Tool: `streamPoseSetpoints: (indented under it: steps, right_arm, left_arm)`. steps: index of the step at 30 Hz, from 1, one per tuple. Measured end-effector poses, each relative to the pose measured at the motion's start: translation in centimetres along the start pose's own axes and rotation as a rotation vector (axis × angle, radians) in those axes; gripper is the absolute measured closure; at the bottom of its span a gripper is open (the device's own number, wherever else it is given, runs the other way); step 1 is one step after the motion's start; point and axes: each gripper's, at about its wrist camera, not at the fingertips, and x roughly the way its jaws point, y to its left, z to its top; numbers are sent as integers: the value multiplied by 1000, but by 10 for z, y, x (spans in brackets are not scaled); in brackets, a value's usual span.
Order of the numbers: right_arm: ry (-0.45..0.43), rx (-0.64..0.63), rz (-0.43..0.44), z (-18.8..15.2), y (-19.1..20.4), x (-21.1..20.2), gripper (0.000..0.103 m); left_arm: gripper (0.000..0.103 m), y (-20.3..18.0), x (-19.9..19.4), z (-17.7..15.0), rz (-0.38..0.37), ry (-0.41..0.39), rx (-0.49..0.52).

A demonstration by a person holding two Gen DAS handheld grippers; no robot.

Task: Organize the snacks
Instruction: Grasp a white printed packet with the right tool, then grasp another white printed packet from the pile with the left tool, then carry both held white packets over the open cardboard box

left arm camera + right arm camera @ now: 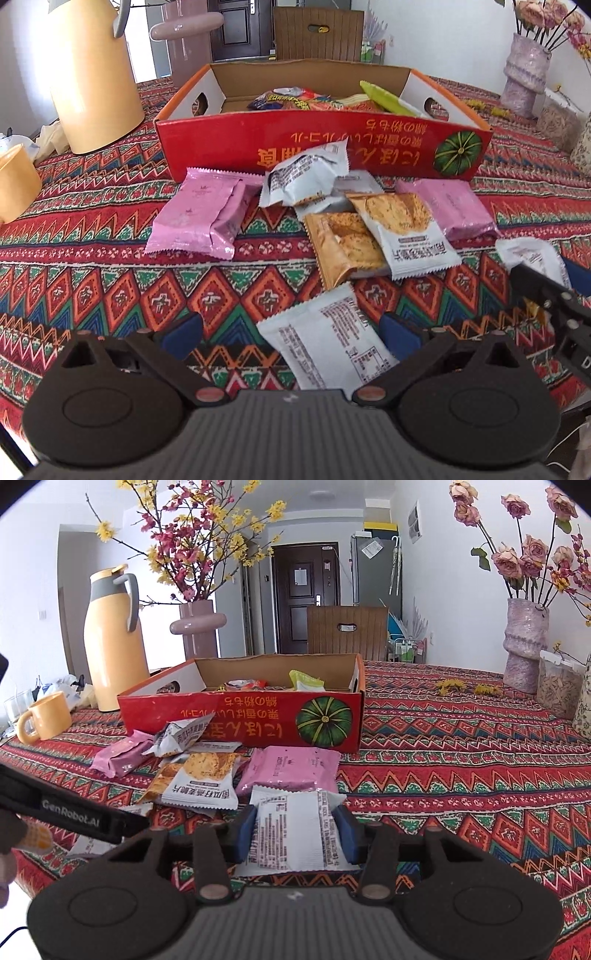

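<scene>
Your right gripper holds a white snack packet at the lower centre of the right wrist view. Both blue pads press on its side edges, so the jaws are closed on the packet at a moderate width. The packet's long axis runs away from the camera, toward the red cardboard box, which stands directly ahead at mid frame with its open top facing up. The coming move appears to turn on this relation: the box lies straight forward of the jaws, beyond the loose pile, and its near wall must be cleared before release.

The pile lies between the jaws and the box: two oat crisp packets, a pink packet just ahead of the held one, and a second pink packet to the left. Some snacks already lie inside the box.

Your left gripper has its jaws wide open and holds nothing. A second white packet lies flat on the patterned tablecloth between its fingers, toward the right pad, at the lower centre of the left wrist view; contact with that pad cannot be confirmed. Its long axis runs diagonally toward the upper left of the frame.

A yellow thermos jug and a yellow mug stand at the left, well apart from the box path.
</scene>
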Motion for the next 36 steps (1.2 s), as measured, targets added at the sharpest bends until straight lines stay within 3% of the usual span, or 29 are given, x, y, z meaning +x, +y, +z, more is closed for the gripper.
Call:
streamPoseSetpoints:
  steps: [2, 7, 10, 15, 36]
  right_arm:
    - [-2, 4, 1, -1, -1, -1, 58]
    - [-9, 5, 6, -1, -1, -5, 58]
    - [-11, 2, 7, -1, 1, -7, 58]
    - [-16, -5, 9, -1, 4, -10, 58]
    - [-24, -19, 10, 5, 12, -12, 58]
  left_arm:
    - [0, 0, 0, -2, -1, 1, 5]
    - [12, -1, -4, -6, -9, 0, 19]
    - [25, -2, -8, -7, -17, -11, 28]
    - [56, -6, -14, -9, -43, -31, 47]
    - [58, 0, -30, -9, -56, -103, 40]
